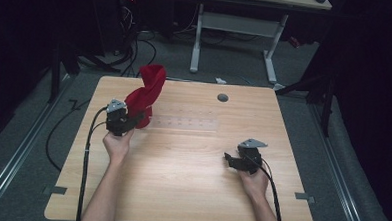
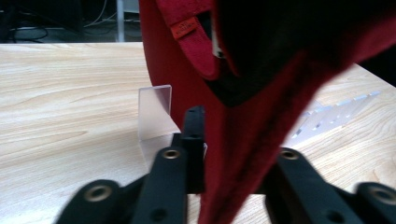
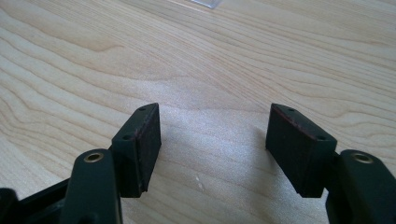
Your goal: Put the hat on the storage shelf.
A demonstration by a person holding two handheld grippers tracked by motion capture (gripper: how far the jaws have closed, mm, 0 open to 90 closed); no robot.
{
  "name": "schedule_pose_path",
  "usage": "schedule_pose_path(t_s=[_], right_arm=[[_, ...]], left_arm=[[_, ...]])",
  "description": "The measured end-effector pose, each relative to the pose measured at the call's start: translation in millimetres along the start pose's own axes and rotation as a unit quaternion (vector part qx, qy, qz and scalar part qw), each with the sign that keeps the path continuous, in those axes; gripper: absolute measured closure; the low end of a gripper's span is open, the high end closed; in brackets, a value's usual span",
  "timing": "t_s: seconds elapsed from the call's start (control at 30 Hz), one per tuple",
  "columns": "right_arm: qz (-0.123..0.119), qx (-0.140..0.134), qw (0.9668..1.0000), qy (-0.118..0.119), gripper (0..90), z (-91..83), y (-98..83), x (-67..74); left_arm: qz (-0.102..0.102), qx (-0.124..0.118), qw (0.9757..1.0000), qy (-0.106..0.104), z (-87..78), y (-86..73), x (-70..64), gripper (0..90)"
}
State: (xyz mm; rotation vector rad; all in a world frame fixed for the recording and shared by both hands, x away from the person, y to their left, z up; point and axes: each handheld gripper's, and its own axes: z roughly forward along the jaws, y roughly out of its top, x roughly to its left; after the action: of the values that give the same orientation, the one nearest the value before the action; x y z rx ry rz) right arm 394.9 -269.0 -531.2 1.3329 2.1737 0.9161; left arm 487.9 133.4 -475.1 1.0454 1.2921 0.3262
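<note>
Left tool [image 2: 219, 154]: jaws a bit apart, red cloth [image 2: 243, 140] between them.
Close view: tag [image 2: 183, 29] on cloth.
Right tool [image 3: 215, 149]: spread wide, low over bench [image 3: 210, 60].

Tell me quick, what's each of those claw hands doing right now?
Left gripper: red cloth hangs between its jaws; whether they pinch it cannot be told.
Right gripper: open, holding nothing, over the wooden table.

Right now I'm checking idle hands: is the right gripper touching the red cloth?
Apart. The high view shows the right gripper at the table's near right, with bare wood between it and the red cloth far left. Its own view shows open jaws over wood.
</note>
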Motion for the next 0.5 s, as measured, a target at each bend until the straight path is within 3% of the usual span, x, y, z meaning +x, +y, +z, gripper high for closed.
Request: schedule_pose_path(t_s=[0.1,0.2,0.5], right_arm=[[0.0,0.0,1.0,0.0,35.9,0.0,0.0,0.0],[0.0,0.0,1.0,0.0,35.9,0.0,0.0,0.0],[0.0,0.0,1.0,0.0,35.9,0.0,0.0,0.0]], left_arm=[[0.006,0.003,1.0,0.006,-1.4,0.2,-0.3,59.2],[0.015,0.0,0.9998,0.013,-3.7,0.0,-0.5,51.7],[0.024,-0.003,0.9996,0.015,-10.8,-1.0,2.1,46.2]])
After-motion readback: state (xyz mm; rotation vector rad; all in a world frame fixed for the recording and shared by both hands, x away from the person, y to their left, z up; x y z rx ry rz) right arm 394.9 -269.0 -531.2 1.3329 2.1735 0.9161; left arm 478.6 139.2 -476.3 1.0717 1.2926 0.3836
